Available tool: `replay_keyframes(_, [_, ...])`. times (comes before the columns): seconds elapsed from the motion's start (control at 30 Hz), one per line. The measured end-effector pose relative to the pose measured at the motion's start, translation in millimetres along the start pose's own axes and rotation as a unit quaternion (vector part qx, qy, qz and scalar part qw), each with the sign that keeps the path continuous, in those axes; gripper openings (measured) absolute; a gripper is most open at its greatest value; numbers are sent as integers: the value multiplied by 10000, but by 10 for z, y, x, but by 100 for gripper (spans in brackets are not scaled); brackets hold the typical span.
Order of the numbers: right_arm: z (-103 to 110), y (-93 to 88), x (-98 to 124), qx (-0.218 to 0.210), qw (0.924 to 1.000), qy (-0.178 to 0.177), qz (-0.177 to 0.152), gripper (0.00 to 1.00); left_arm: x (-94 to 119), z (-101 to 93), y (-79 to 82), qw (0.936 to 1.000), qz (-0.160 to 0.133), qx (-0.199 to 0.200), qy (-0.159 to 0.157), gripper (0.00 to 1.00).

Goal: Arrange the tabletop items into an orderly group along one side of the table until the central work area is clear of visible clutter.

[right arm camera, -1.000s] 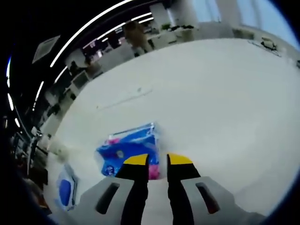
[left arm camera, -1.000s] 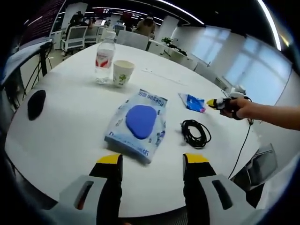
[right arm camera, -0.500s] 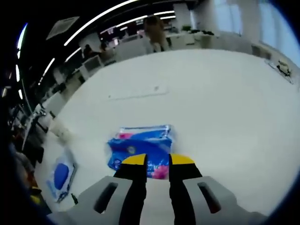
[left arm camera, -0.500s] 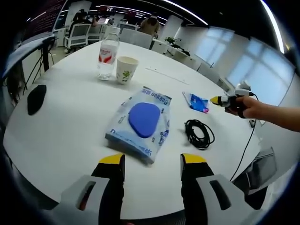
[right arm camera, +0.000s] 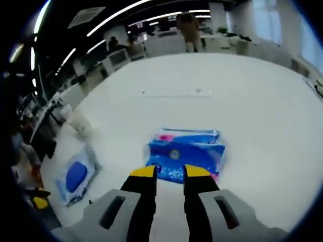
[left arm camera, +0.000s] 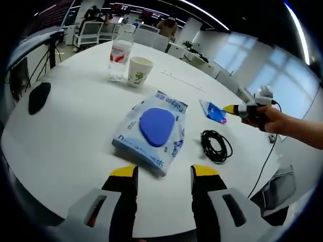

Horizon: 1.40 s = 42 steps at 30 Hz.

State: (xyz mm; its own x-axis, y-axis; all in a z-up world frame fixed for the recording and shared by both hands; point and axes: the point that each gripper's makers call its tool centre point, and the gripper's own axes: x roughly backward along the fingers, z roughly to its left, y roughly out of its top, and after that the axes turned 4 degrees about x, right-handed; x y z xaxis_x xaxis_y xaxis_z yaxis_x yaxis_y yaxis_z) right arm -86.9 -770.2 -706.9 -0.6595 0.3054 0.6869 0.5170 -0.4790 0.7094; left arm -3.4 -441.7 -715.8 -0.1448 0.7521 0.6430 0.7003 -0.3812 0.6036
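In the left gripper view, the left gripper (left arm camera: 164, 174) has its jaws apart over the white tabletop (left arm camera: 65, 136), with the wipes pack (left arm camera: 152, 130) at 12 o'clock, the black cable (left arm camera: 216, 146) at 2 and the bottle (left arm camera: 119, 54) and paper cup (left arm camera: 139, 71) at 11. In the right gripper view, the right gripper (right arm camera: 170, 172) has its jaws slightly apart, empty, just short of the blue tissue packet (right arm camera: 187, 153).

A round white table (left arm camera: 60, 141) carries a water bottle (left arm camera: 119, 54), paper cup (left arm camera: 139, 71), wipes pack (left arm camera: 153, 130), coiled cable (left arm camera: 216, 146) and blue packet (right arm camera: 187, 154).

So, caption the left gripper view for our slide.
Open left gripper faces wipes pack on table; right gripper nears blue packet.
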Motion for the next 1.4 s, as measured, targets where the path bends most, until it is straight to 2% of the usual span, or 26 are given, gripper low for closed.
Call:
replay_keyframes(0.3, [478,-8,-137,568,9970,495,173,19,10,60,-17,9997,-58,223,34,39])
replay_keyframes(0.43, [633,-31,-177,665,9953,659,240,19,13,55,-10,9996,-82,283,4,37])
replay_keyframes(0.67, [945,-159,-264,1174,9857,1077,541,21,-36,58,-37,9993,-68,366,-25,36])
replay_keyframes(0.93, [1100,-270,-409,1284,9797,1336,770,22,-69,93,-28,9987,-76,507,-6,33])
replay_keyframes(1.1, [1210,-235,-446,1438,9752,1483,794,23,-93,104,-23,9975,-102,703,-29,31])
replay_keyframes(1.4, [1392,-198,-579,1698,9670,1675,893,23,-181,71,-71,9967,8,808,-60,29])
